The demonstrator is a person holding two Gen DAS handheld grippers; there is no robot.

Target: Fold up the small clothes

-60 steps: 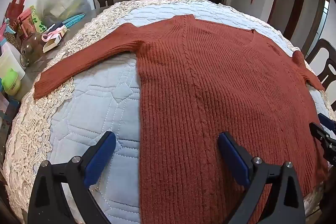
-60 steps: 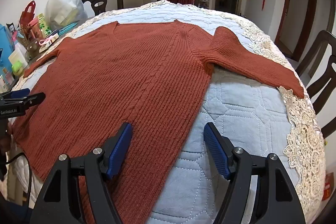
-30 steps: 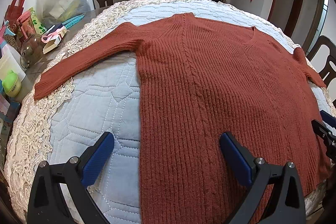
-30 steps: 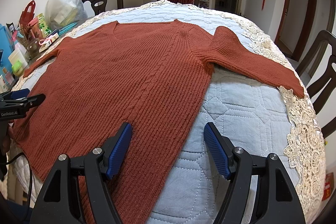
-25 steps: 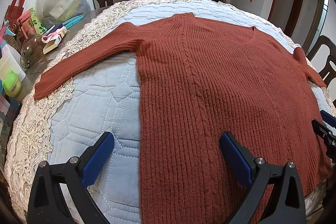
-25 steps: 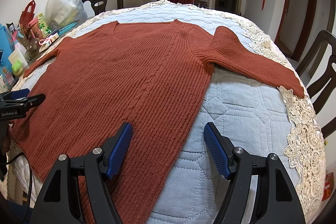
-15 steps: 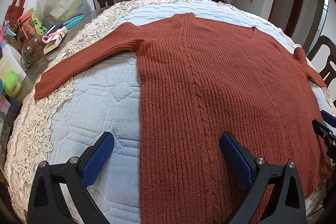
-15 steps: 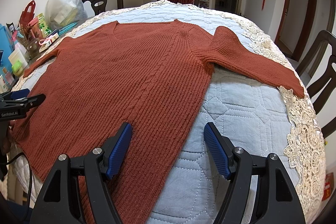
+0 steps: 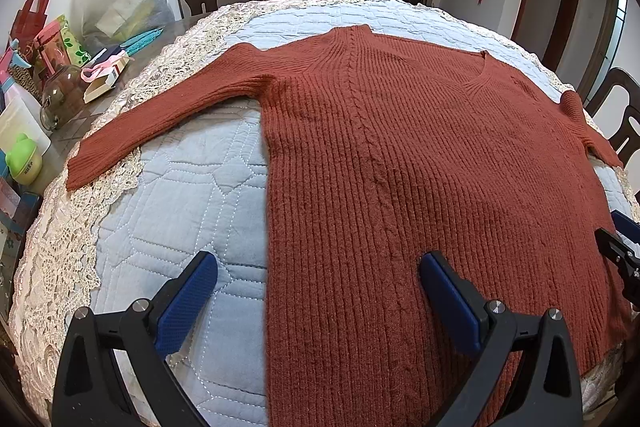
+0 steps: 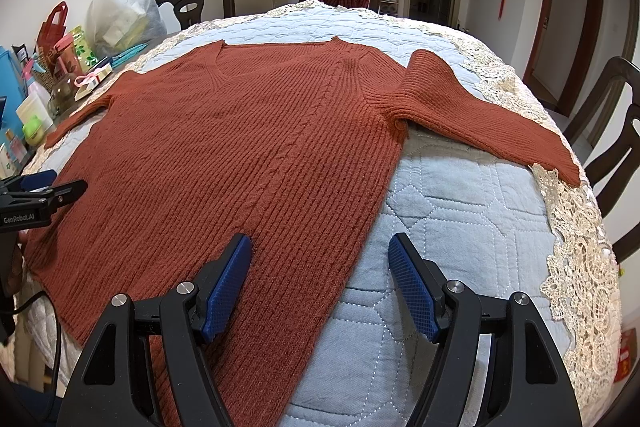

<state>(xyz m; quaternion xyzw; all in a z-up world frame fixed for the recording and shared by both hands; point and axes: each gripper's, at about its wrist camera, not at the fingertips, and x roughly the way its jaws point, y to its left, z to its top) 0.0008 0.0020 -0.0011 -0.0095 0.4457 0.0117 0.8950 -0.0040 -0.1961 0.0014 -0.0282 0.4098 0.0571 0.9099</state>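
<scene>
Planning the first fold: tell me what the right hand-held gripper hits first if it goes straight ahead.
Probably the sweater: the right hand-held gripper, open, straddles its side edge above the quilted cover. Height above the fabric is unclear.

A rust sweater (image 9: 420,163) lies flat on the quilted cover (image 9: 180,203); the left gripper (image 9: 318,287) (jaws spread) straddles the sweater's side edge.

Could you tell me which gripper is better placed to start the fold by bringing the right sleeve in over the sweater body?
The right gripper. It hangs open over the sweater's right side edge, with the right sleeve lying spread ahead of it. The left gripper is open over the opposite edge.
</scene>
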